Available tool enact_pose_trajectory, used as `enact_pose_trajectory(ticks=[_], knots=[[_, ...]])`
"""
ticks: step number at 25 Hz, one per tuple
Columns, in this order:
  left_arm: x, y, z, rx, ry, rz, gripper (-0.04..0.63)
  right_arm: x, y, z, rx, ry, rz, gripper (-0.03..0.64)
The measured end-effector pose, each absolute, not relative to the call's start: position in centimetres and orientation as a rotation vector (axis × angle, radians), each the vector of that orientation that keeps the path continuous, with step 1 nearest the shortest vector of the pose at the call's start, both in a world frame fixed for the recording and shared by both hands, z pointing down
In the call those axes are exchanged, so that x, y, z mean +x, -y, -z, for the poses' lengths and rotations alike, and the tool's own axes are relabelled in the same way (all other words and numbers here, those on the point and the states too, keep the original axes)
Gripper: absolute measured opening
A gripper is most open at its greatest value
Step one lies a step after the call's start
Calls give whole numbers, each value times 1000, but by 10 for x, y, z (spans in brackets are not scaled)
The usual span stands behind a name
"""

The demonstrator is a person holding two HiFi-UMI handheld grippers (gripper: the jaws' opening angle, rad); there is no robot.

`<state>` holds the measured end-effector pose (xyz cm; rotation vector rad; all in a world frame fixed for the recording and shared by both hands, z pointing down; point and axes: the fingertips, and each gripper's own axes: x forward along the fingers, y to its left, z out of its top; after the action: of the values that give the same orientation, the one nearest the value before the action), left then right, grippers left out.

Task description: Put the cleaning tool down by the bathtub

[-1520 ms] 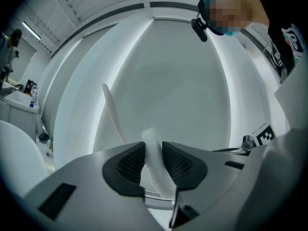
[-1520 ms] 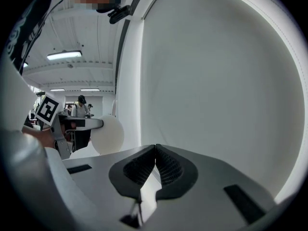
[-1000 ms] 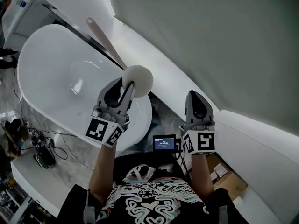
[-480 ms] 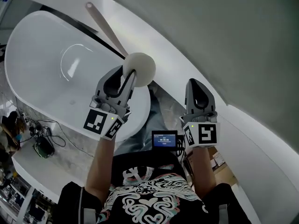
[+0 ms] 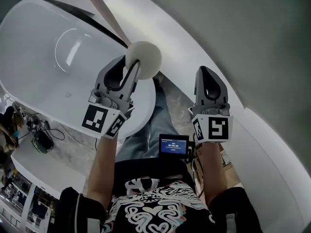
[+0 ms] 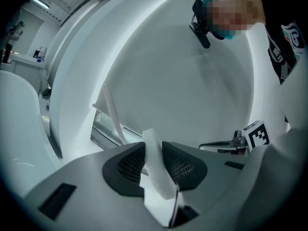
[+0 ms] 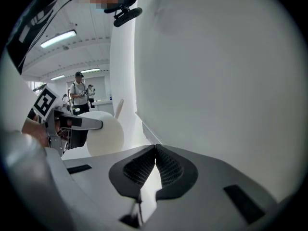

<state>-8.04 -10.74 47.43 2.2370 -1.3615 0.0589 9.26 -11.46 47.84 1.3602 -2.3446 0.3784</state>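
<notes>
Head view: the left gripper (image 5: 133, 74) holds the cleaning tool (image 5: 146, 60) up over the near right end of the bathtub (image 5: 34, 52); the right gripper (image 5: 207, 73) hangs to its right, apart from it, over the curved white wall (image 5: 252, 42).
Only in head view: the whole tub from above, a small lit screen (image 5: 173, 145) near the person's waist, and cables (image 5: 41, 132) on the floor at the left.
Left gripper view: a flat white edge of the tool's head sits between the two dark pads, and the long handle (image 6: 111, 113) runs away to the far left. The right gripper's marker cube (image 6: 256, 134) shows at the right edge.
Right gripper view: the tool's round white head shows from the side at the left, with the left gripper beside it. A bystander (image 7: 79, 93) and ceiling lights (image 7: 57, 38) show far off; no other view has them.
Left jaws: clenched on the tool's white head, partly apart with the head filling the gap.
Right jaws: pressed together, with nothing between them.
Tool's place: in the air, in the left grip, not yet set down; its handle points far and left over the dark gap between the tub and the wall.
</notes>
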Motion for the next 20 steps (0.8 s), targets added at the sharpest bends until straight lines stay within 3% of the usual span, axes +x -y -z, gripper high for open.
enact_pose_trajectory(ticks=[20], knots=[[-78,111,-591,2081,1291,-121,121,82,129,-576,1245,2274,-411,26]])
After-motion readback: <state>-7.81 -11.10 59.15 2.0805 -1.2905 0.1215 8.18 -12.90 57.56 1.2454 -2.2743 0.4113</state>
